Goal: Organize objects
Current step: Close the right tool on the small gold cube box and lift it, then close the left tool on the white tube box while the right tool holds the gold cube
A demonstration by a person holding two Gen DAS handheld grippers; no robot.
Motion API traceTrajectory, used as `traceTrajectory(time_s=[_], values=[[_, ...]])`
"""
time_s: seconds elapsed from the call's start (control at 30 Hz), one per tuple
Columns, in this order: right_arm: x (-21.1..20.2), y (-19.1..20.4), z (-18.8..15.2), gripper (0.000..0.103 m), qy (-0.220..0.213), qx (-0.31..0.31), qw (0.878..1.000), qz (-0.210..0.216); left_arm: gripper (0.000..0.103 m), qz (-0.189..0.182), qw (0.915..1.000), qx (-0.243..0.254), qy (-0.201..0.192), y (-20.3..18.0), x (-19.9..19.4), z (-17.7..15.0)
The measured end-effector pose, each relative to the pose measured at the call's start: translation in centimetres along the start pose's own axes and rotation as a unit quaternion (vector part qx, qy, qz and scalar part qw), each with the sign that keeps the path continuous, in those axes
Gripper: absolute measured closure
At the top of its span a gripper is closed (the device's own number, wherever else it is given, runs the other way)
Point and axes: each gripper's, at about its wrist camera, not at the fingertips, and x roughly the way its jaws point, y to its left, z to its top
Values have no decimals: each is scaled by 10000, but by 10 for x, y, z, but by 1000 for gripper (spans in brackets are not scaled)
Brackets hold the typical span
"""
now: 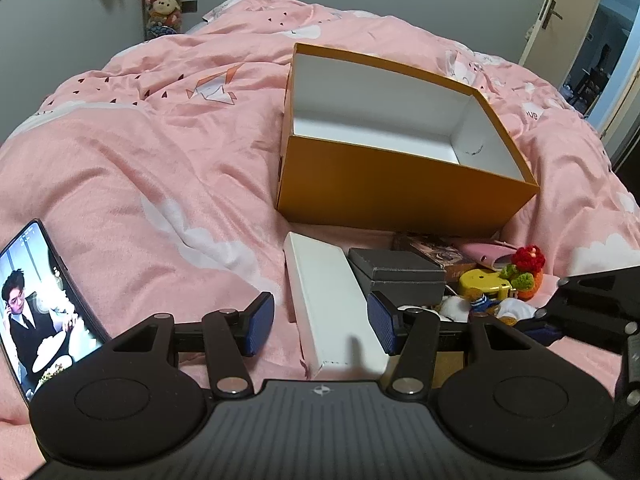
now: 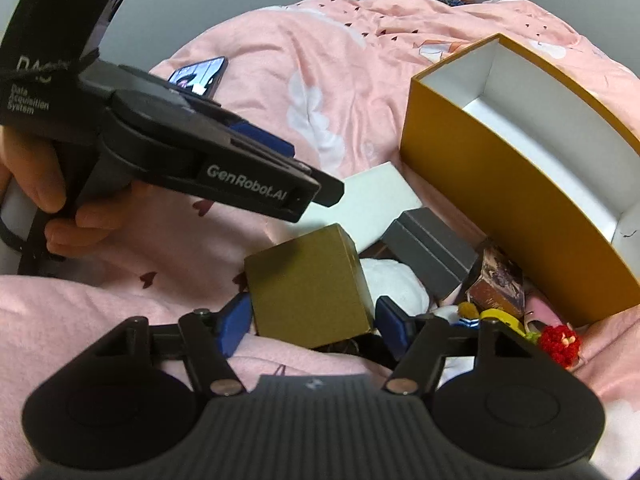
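Now the right gripper (image 2: 312, 322) has its jaws apart around the gold box (image 2: 308, 284), just beside the big orange box (image 2: 480, 176). It looks light and stiff; hold its 2 flat sides. The left gripper (image 1: 322, 320) is apart around the white box (image 1: 332, 300).

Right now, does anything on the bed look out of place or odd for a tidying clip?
Yes: a phone with a video playing lies on the pink quilt, apart from the clutter. The orange box looks empty, while small boxes and toys sit heaped against its near wall, the white box and grey box lying askew.
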Motion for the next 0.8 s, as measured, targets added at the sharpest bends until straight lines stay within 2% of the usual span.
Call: traceTrajectory(time_s=[0.2,0.37,0.53,0.8], values=[[-17,-29,2,35,-299,292,9972,-625,40,17,9991,-429,18,10,10,11],[-15,-70,5,35,-291,983,9910,-856,40,-149,9940,-1014,394,28,30,19],[-1,-94,6,35,-172,1419,9877,-639,39,-187,9897,-1256,665,38,46,25],[5,-108,7,35,-195,1562,9864,-463,39,-232,9812,-1510,1176,43,79,31]])
